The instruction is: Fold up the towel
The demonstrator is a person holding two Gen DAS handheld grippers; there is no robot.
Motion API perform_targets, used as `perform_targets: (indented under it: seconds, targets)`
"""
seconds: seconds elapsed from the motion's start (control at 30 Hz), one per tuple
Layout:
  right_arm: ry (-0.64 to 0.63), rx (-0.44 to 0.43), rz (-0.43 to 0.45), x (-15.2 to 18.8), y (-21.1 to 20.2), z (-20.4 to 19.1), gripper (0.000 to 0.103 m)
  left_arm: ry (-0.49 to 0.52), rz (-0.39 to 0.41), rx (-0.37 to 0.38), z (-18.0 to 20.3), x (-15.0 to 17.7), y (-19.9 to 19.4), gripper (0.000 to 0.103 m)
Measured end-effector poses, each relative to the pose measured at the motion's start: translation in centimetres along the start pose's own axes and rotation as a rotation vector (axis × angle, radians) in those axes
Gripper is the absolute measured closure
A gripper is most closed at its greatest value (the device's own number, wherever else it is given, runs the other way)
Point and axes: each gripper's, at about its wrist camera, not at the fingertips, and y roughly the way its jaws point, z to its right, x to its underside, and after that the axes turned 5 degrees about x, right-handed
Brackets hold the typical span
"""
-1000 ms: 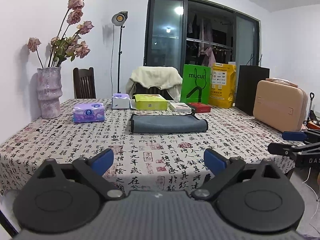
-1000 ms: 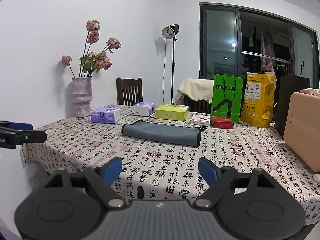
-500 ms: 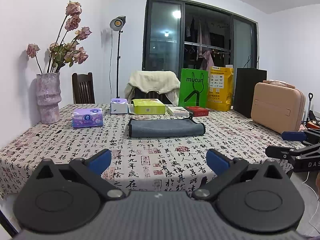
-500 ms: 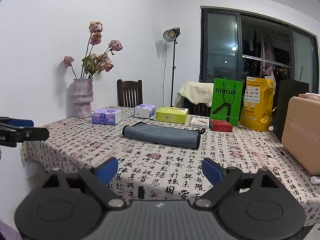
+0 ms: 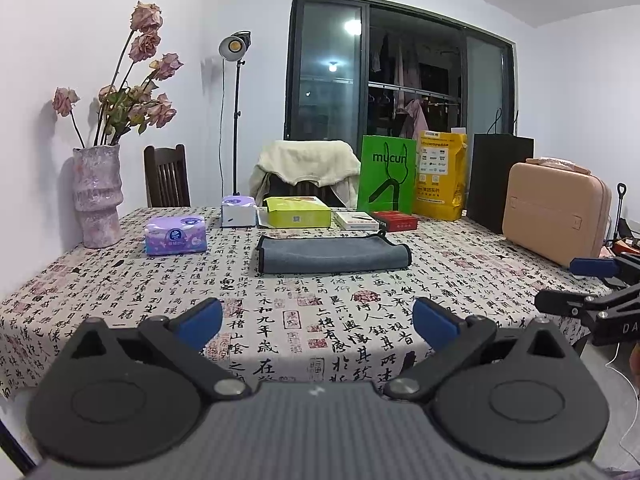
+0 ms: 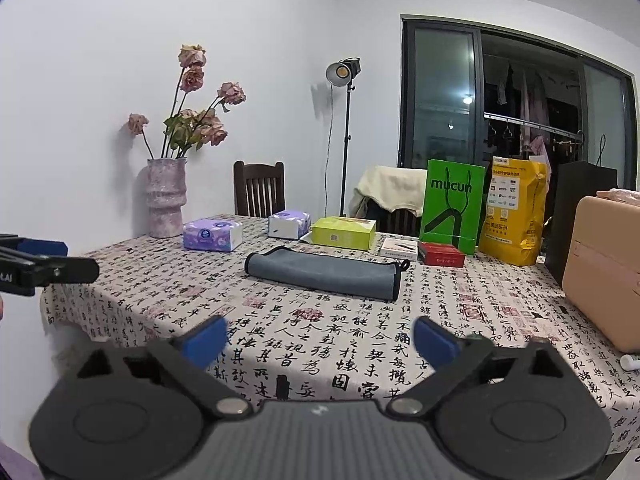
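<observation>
Since a second ago, the blue pads of my right gripper (image 6: 318, 340) have spread further apart and are opening at this moment, with nothing between them but the view of the tablecloth; both views have tipped up a little, so the towel sits lower in the picture than before.

From the left wrist camera, my left gripper (image 5: 318, 318) hangs before the near edge of the table (image 5: 120, 280), its two blue pads wide apart and empty. The grey towel (image 5: 334, 254) lies folded into a long flat strip across the middle of the table, well apart from my fingers, with a small loop at its far right corner. Behind it stand a yellow-green box (image 5: 298, 212), a white tissue box (image 5: 239, 211), and a red box (image 5: 394, 221); a purple tissue pack (image 5: 176, 235) lies to the left, and a vase of dried roses (image 5: 97, 196) stands at the far left. A tan case (image 5: 556, 216) rests on the right side. My right gripper's fingers (image 5: 592, 268) poke in from the right edge.

From the right wrist camera, the towel (image 6: 324, 274) lies at a slant past the middle of the table (image 6: 500, 320), far beyond my pads. The green bag (image 6: 452, 204) and yellow bag (image 6: 512, 216) stand behind it. My left gripper's finger (image 6: 52, 270) shows at the left edge, off the table.
</observation>
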Motion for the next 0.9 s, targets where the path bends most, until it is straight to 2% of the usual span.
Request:
perform_targets:
  seconds: [0.9]
  targets:
    - [0.010,0.008,0.007,0.25,0.02,0.17,0.000,0.004,0.000,-0.002,0.12,-0.29,-0.03,0.000]
